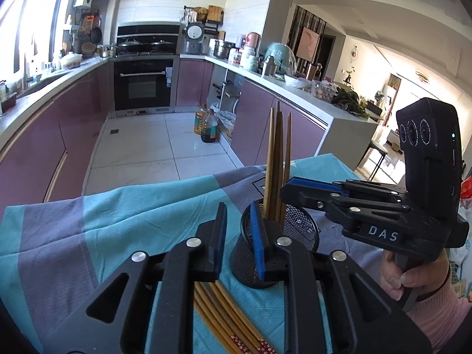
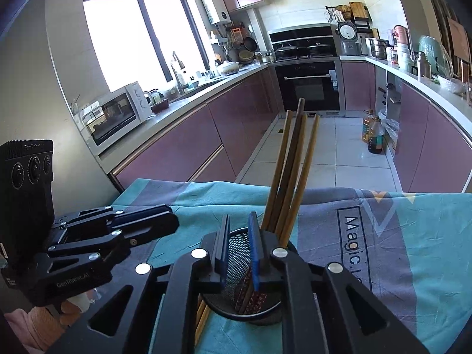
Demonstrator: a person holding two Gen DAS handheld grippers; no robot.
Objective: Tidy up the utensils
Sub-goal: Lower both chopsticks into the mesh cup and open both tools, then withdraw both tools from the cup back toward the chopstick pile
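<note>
A black mesh cup stands on a teal and grey cloth with several brown chopsticks upright in it. More chopsticks lie flat on the cloth under my left gripper, whose jaws stand slightly apart just left of the cup, nothing between them. My right gripper hovers over the cup, jaws a little apart and empty, with the standing chopsticks to the right of its right finger. Red-patterned chopstick ends show inside the cup.
The cloth covers a table whose far edge drops to a tiled kitchen floor. Purple cabinets run along both sides. Oil bottles stand on the floor. A hand in a pink sleeve holds the right gripper; the left gripper sits at left.
</note>
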